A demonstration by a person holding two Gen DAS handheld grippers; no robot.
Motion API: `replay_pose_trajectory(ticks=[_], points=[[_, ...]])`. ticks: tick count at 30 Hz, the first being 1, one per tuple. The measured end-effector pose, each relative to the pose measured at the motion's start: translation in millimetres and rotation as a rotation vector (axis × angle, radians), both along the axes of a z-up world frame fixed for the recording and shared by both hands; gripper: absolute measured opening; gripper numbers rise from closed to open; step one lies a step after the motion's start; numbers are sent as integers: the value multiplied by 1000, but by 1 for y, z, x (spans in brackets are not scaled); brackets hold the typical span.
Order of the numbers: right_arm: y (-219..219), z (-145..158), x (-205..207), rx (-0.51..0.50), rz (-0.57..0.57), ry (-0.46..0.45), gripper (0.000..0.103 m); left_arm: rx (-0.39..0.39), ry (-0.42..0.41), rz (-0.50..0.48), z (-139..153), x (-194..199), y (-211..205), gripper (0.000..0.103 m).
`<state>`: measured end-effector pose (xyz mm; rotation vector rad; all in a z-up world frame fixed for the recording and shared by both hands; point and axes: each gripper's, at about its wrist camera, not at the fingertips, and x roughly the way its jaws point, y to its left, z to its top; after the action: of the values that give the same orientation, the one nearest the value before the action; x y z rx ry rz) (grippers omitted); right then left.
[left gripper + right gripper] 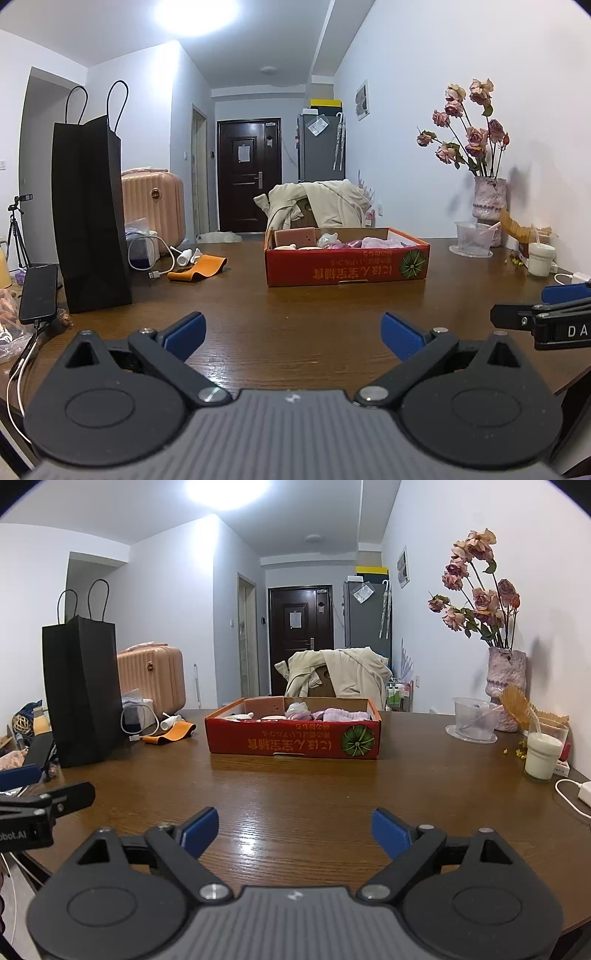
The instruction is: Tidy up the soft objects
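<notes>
A shallow red cardboard box (293, 734) sits toward the far side of the wooden table (295, 797), well ahead of both grippers. Inside it lie the soft objects (340, 714): pale pink and lilac cloth pieces bunched along the right half, a brown sponge-like block (264, 704) leaning against the back wall on the left, and some whitish items between them that are too small to identify. The box front carries upside-down yellow print and a green pumpkin picture.

The left gripper (293, 332) hovers low over the near edge of the table with its blue-padded jaws spread wide and nothing between them. The right gripper (295, 830) is just beside it, at about the same level, its jaws also wide apart and empty. Bare tabletop lies between both grippers and the box.

To the left of the box stand a tall black paper bag (90, 218), an orange strap (199, 267) and a white cable (162, 254). At the right, against the wall, a vase of dried roses (506, 686) stands beside a clear plastic cup (474, 718) and a glass of white liquid (543, 751). A chair draped with a cream coat (340, 675) stands behind the table.
</notes>
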<state>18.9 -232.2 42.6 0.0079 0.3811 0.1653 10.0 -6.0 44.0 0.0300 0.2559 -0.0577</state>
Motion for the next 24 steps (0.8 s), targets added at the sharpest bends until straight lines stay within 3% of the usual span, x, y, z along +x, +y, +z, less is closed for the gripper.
replay_pose_trajectory(ticks=[24], points=[[-4,1,1,6,-7,-1,97,-11,-14,0,2,1,4,103]])
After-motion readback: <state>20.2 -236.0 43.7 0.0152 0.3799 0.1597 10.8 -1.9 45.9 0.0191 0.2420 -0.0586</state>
